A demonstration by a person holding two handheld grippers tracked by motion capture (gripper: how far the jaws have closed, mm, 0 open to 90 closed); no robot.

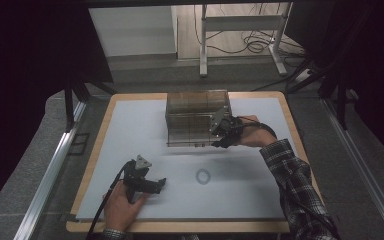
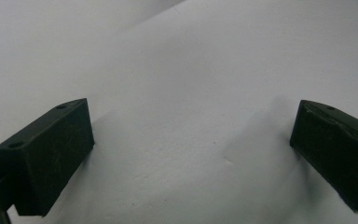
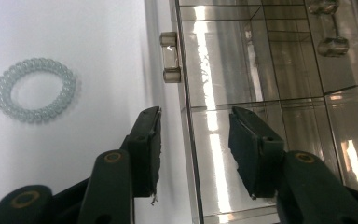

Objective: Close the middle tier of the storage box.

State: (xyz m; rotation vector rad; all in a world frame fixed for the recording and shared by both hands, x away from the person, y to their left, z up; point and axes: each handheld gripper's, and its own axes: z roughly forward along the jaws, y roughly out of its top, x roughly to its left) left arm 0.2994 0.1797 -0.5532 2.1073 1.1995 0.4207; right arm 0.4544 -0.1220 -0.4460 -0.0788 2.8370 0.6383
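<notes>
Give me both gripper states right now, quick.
Left gripper: jaws open, nothing between them, over the white mat.
Right gripper: jaws open, straddling the clear drawer box's front edge, not clamped.

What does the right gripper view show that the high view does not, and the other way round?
Right gripper view: clear handles on the box, and the right tongs open astride its front wall. High view: the left tongs, a checked sleeve, the table rim. Both: the box, the coiled ring, the white mat.
</notes>
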